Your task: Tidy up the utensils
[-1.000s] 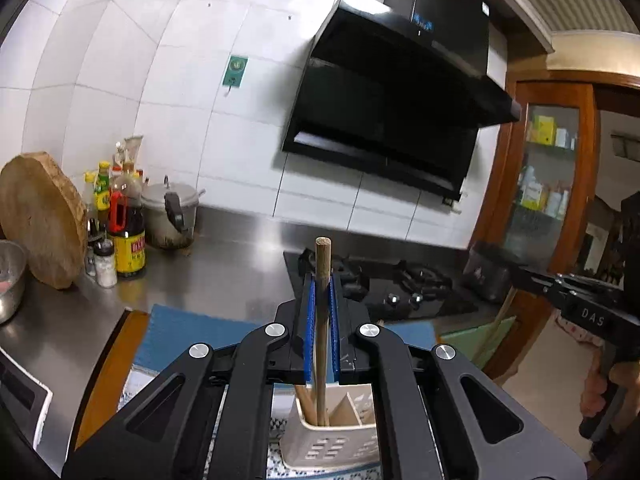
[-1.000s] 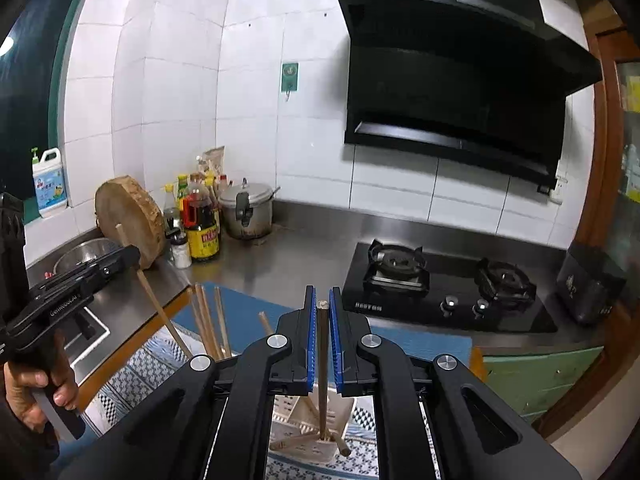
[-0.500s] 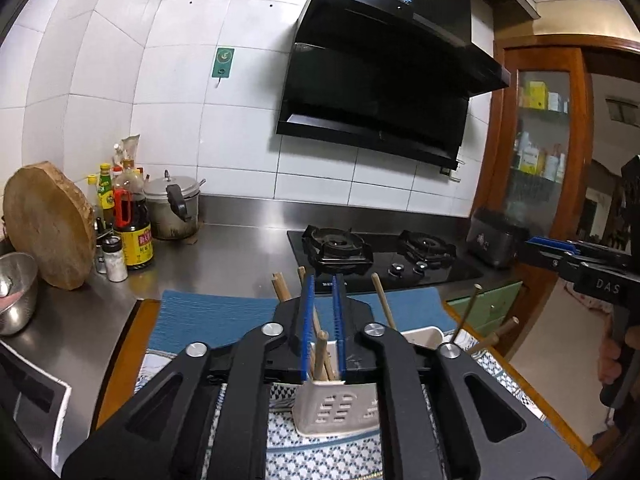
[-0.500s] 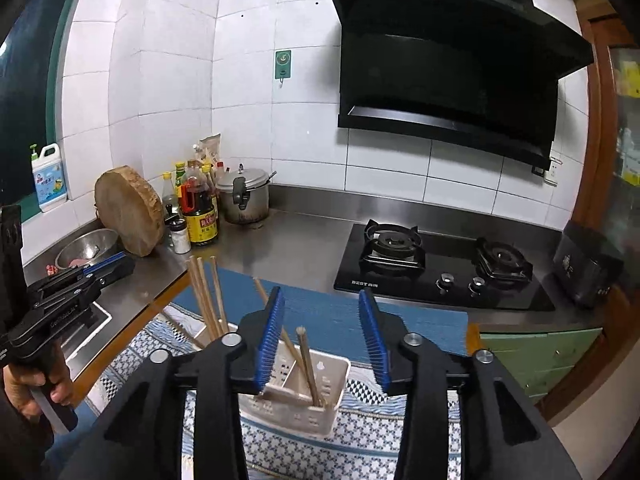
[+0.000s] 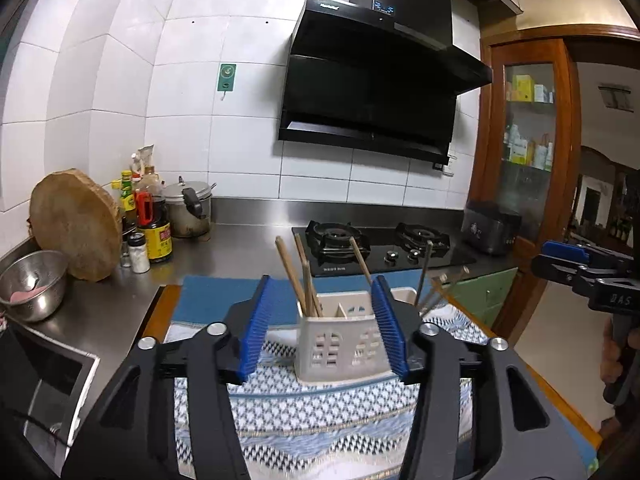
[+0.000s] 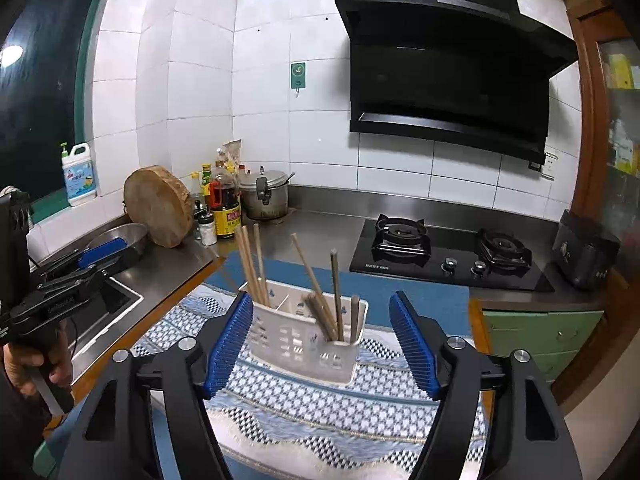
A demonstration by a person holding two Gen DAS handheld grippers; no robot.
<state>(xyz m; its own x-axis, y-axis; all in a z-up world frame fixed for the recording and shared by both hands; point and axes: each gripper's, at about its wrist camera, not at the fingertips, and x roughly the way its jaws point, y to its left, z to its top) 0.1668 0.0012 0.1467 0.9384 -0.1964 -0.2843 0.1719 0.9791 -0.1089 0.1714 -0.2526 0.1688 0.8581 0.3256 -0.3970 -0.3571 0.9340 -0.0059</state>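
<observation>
**Both claws let go; chopsticks now stand in the holder**

The left claw (image 5: 324,324) and right claw (image 6: 322,338) have just been opening, and each now gapes wide with nothing between its blue pads; a second ago each pinched one wooden chopstick upright above the white perforated plastic utensil holder (image 5: 342,350); those sticks now stand among the brown wooden chopsticks (image 6: 256,268) inside the holder, which sits on the blue-and-white patterned cloth (image 6: 320,408) on the desk; both claws have drawn back from the holder; this placement looks done.
</observation>
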